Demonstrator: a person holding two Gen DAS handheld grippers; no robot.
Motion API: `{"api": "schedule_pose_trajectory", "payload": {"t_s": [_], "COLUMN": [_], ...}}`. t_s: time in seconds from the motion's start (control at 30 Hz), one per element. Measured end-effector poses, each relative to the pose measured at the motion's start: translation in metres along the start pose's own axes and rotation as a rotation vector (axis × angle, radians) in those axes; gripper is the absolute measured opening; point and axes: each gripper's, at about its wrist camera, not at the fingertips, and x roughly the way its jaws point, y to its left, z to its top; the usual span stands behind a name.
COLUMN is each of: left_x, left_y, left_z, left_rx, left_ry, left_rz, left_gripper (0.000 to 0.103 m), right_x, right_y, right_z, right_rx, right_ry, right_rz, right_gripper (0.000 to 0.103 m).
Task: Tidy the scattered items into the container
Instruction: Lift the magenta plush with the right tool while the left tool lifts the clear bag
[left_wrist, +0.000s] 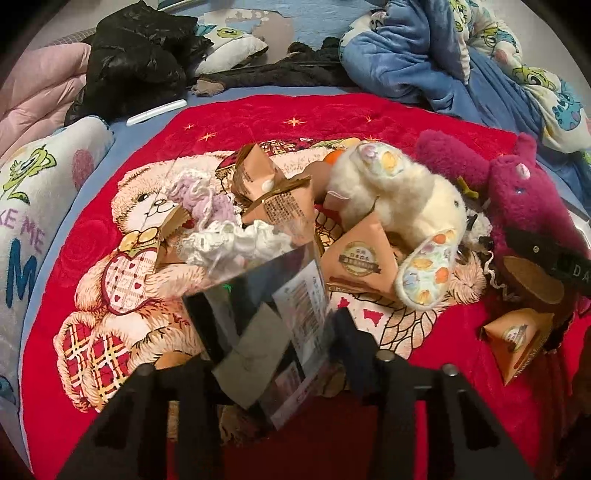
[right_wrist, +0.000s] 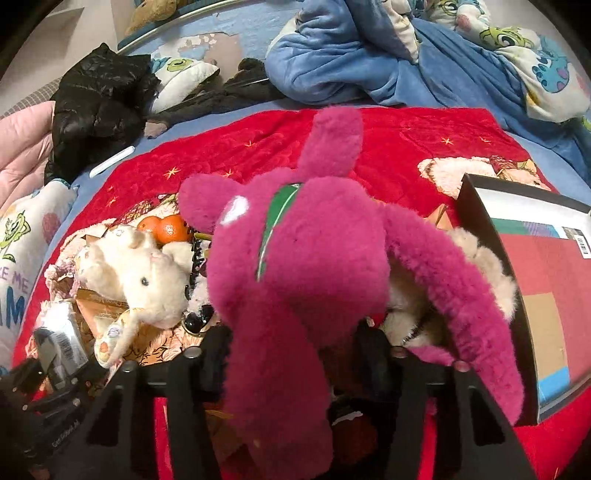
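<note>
- The left claw (left_wrist: 271, 343) was narrowed around a clear plastic box (left_wrist: 258, 314) with a printed label; its pads appeared to press the box's sides, so it was judged held.
- The clear plastic box looked light, stiff and slick-walled; a grip across its flat sides, low on the body, would probably slip least, and hard squeezing might buckle it.
- The right claw (right_wrist: 295, 354) was closed partway on the magenta plush toy (right_wrist: 299, 258), whose body filled the gap between the fingers and hung in front of the camera.
- The magenta plush toy was judged soft, light and compressible; held by the trunk, its long limbs would dangle and could snag on the container's rim.
- The container (right_wrist: 509, 280), a dark-walled open box, lay on its side at the right of the red blanket (right_wrist: 406, 147), just beside the toy, with a pale plush partly in its mouth.
- Still scattered on the blanket were a cream plush rabbit (left_wrist: 406, 206), orange paper packets (left_wrist: 354, 254), crocheted yarn pieces (left_wrist: 229, 240) and two oranges (right_wrist: 166, 227).
- The packets seemed light and creasable; the oranges firm and liable to roll.
- The rabbit and packets lay close together in a heap, so lifting one was likely to disturb its neighbours.
- A black jacket (left_wrist: 136, 55) and a blue duvet (left_wrist: 424, 66) lay beyond the blanket, well apart from the work.
</note>
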Motion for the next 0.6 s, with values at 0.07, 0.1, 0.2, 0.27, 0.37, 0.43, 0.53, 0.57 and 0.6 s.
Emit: {"api": "schedule_pose_trajectory", "payload": {"t_s": [0.07, 0.1, 0.2, 0.27, 0.37, 0.43, 0.53, 0.57, 0.6], "left_x": [-0.003, -0.005, -0.008, -0.012, -0.015, -0.018, -0.024, -0.026, -0.027], "left_y": [0.004, 0.004, 0.006, 0.007, 0.002, 0.001, -0.001, -0.001, -0.002], "left_z": [-0.003, -0.003, -0.003, -0.004, 0.001, 0.002, 0.004, 0.005, 0.005], "left_rx": [-0.011, -0.012, -0.005, -0.006, 0.008, 0.015, 0.018, 0.020, 0.021], "left_ry": [-0.005, -0.002, -0.003, -0.010, -0.026, -0.037, -0.057, -0.060, -0.066], "left_rz": [-0.006, -0.009, -0.013, -0.016, -0.023, -0.026, -0.030, -0.031, -0.031], "left_gripper": [0.016, 0.015, 0.015, 0.015, 0.014, 0.014, 0.014, 0.013, 0.013], "right_x": [-0.003, -0.005, -0.012, -0.016, -0.017, -0.017, -0.020, -0.023, -0.026], "right_y": [-0.001, -0.002, -0.006, -0.012, -0.012, -0.011, -0.011, -0.013, -0.015], "right_z": [0.001, 0.001, 0.003, 0.005, 0.003, 0.002, 0.002, 0.002, 0.003], "right_rx": [0.012, 0.016, 0.033, 0.057, 0.042, 0.039, 0.045, 0.051, 0.060], "right_ry": [-0.006, -0.011, -0.024, -0.031, -0.032, -0.033, -0.044, -0.052, -0.061], "right_rz": [0.003, 0.004, -0.014, 0.000, 0.001, 0.001, 0.005, 0.009, 0.014], "right_gripper": [0.043, 0.039, 0.015, 0.015, 0.015, 0.015, 0.014, 0.014, 0.014]}}
